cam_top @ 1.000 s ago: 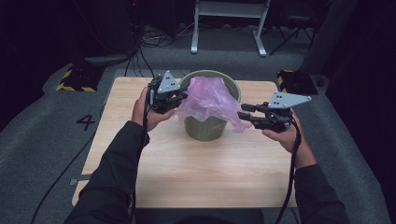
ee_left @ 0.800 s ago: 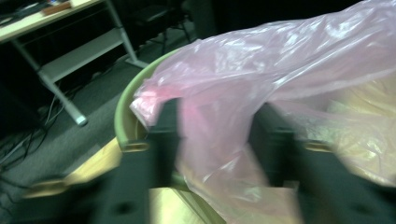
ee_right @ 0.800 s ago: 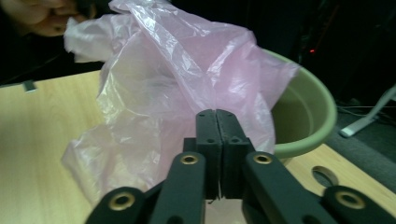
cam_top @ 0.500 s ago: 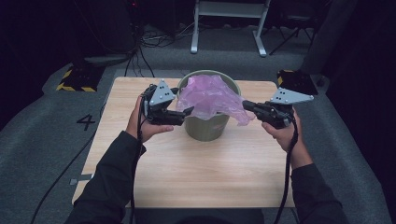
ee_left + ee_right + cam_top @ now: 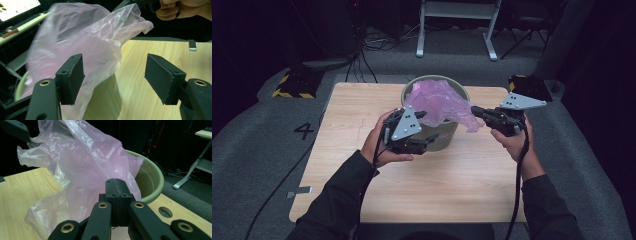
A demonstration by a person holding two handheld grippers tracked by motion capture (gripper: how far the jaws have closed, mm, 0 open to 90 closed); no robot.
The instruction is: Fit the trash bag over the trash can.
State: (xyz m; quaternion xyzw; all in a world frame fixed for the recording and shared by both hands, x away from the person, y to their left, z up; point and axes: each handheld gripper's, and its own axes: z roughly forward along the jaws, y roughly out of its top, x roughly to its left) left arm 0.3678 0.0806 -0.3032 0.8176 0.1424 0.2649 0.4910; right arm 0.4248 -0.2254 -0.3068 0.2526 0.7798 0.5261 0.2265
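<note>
My left gripper point(image 5: 432, 141): nearest to me, held at the near-left side of the bucket; its jaws stand apart after shifting their gap just now, with nothing pressed between the pads. In the left gripper view the bag hangs beside one pad and bare table shows between the two.
My right gripper point(image 5: 478, 111): farther out to the right, jaws closed tight together on an edge of the bag and holding it out sideways past the rim.
Thin, crinkled, see-through pink plastic bag point(image 5: 439, 102): bunched up over the mouth of the bucket, one corner stretched right to my right gripper.
Round pale green plastic bucket point(image 5: 447, 139): upright at the middle of the table, just behind my left gripper.
Light wooden table point(image 5: 347, 125): bears the bucket.
Dark grey carpet floor point(image 5: 257, 130): lies around the table.
</note>
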